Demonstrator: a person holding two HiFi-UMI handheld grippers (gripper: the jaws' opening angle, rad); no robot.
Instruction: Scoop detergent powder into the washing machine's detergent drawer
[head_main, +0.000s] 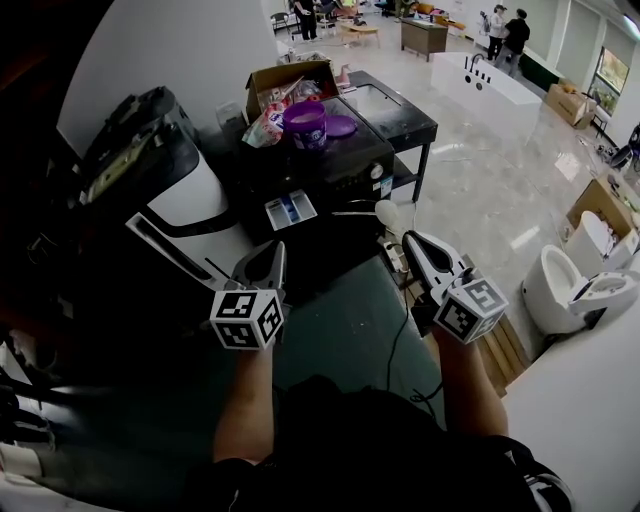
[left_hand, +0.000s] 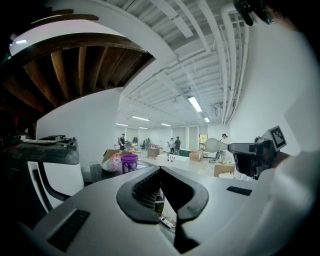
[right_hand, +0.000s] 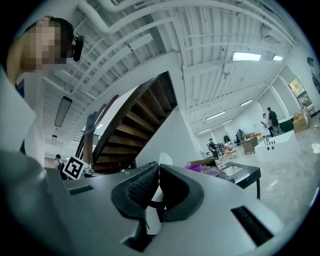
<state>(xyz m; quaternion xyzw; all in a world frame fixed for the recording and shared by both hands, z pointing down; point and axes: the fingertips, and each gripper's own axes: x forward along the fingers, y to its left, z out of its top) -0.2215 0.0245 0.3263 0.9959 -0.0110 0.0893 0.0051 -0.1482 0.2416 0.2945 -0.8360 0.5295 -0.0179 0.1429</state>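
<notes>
Lower centre of head view: left hand-held gripper (head_main: 273, 252) jaws pressed together, empty; right hand-held gripper (head_main: 410, 242) pinches white scoop (head_main: 386, 213). Detergent drawer (head_main: 290, 210) sits open just up-frame, purple tub (head_main: 305, 120) on washing machine (head_main: 345, 160).

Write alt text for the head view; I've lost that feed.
The right gripper holds a white scoop and the left gripper is shut and empty, both held in front of a black washer whose drawer is pulled open. A purple tub stands on the washer, its lid beside it.
</notes>
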